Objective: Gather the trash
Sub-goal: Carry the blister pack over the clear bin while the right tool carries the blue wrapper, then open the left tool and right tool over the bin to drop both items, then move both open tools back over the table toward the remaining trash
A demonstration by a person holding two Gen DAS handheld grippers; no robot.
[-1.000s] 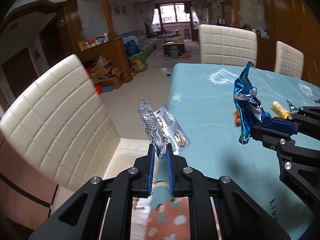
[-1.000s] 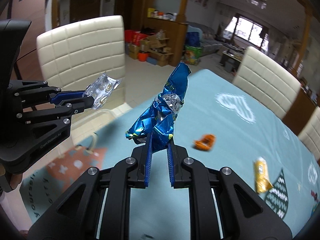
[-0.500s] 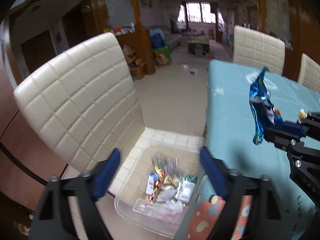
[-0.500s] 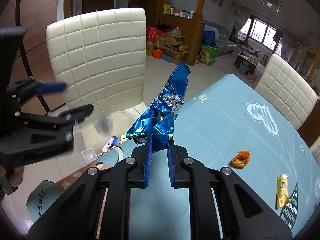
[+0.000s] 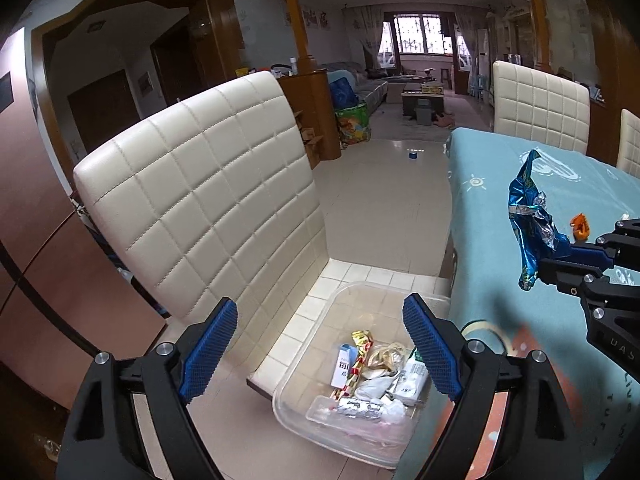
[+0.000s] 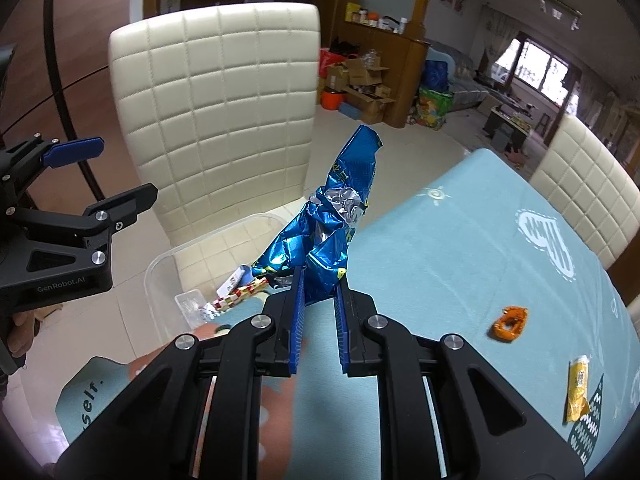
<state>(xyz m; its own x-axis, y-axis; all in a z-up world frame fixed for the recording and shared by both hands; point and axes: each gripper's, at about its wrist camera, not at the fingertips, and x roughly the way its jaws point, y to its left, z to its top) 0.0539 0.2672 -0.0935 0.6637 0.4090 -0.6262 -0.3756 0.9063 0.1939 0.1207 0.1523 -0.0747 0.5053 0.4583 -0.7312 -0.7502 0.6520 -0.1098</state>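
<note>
Crumpled blue foil snack wrapper (image 6: 335,220), silver inner lining showing at mid-height; long axis upright, torn tip up, over the near table edge. Right gripper (image 6: 319,280) clamped on its lower end. Left gripper (image 5: 320,322) spread wide, holding nothing, above clear plastic bin (image 5: 362,292) containing wrappers.

The left hand-held gripper (image 5: 320,344) is held out past the tabletop's edge with its blue-padded fingers (image 5: 210,348) spread wide and nothing between them, while the right hand-held gripper (image 6: 319,292) is held above the tabletop's corner, fingers clamped on a crumpled blue wrapper (image 6: 332,224).
</note>
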